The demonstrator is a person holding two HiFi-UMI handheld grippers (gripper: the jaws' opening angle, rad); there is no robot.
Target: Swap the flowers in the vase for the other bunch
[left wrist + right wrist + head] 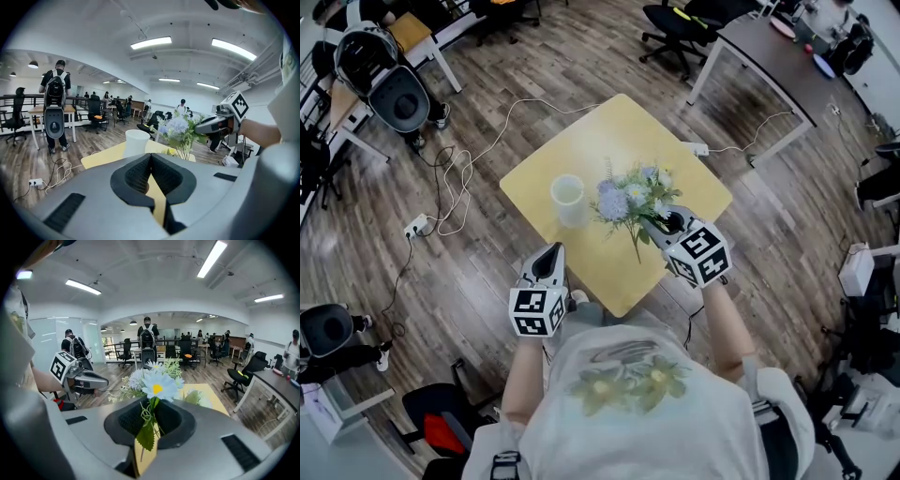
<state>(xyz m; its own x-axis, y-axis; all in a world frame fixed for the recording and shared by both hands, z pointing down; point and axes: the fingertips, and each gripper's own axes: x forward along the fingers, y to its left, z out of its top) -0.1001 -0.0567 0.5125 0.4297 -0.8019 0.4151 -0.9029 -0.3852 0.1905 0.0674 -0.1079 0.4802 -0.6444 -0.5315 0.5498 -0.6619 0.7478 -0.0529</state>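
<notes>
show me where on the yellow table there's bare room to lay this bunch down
Bare on the table: the far corner beyond the vase and bunch, the left corner beside the vase, the near corner by the left claw. Crowded: mid-right, where the right claw holds the bunch.

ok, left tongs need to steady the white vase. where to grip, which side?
Grip the white vase across its side wall near mid-height, coming in from the person's side with the left tongs. It stands upright and round, with bare table on that side; the bunch of flowers held in the right tongs crowds its right side in the head view.
</notes>
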